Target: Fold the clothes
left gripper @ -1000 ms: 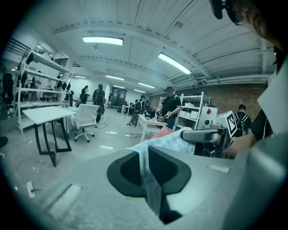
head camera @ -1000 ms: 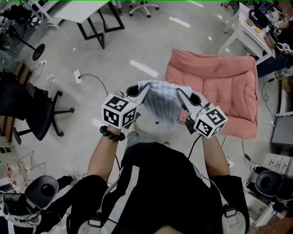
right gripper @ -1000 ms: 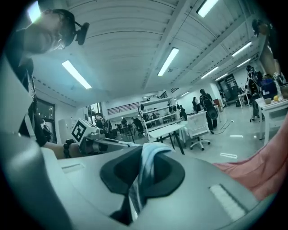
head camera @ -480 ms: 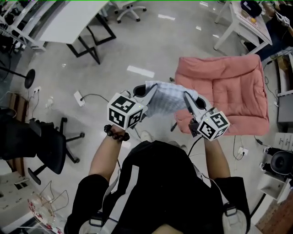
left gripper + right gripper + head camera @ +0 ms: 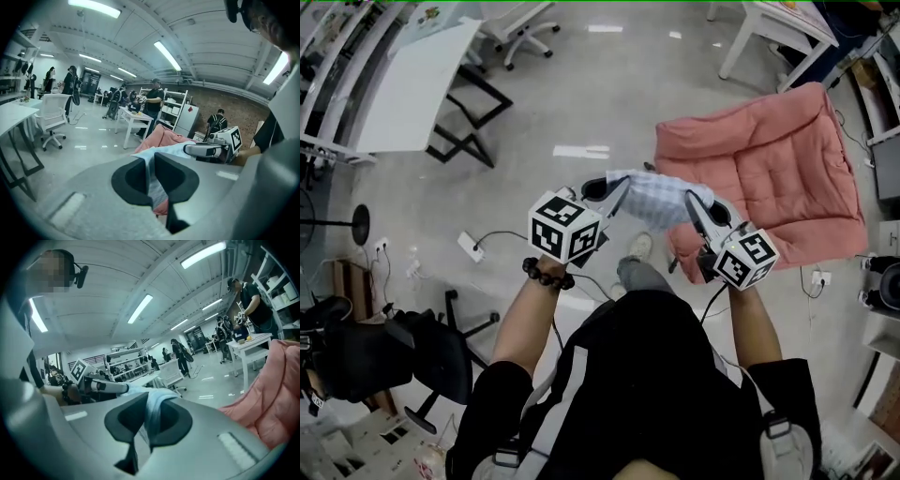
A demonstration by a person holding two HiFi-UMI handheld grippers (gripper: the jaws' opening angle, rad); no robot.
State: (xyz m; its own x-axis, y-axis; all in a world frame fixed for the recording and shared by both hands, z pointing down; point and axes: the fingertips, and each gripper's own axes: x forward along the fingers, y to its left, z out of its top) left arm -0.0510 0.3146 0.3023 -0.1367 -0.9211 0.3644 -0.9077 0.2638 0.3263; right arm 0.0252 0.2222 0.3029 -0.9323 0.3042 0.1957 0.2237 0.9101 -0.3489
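A light blue checked garment [image 5: 654, 200] hangs stretched in the air between my two grippers, above the floor. My left gripper [image 5: 619, 192] is shut on its left corner, and the cloth [image 5: 151, 173] runs down between the dark jaws in the left gripper view. My right gripper [image 5: 691, 199] is shut on the other corner, where the fabric [image 5: 153, 414] bunches between the pads. Each gripper shows across from the other in the two gripper views: the right gripper [image 5: 209, 149] and the left gripper [image 5: 101, 385]. A pink quilted cushion [image 5: 778, 159] lies on the floor just right of the garment.
A white table with black legs [image 5: 422, 89] stands at the upper left, a white desk [image 5: 783, 23] at the upper right. A black office chair [image 5: 380, 352] is at the lower left. A power strip with cable [image 5: 472, 247] lies on the floor. Several people stand far off.
The person has turned and walked with the garment still held between both grippers. The pink cushion has swung from directly ahead to the right, and the black chair has slid toward the lower left.
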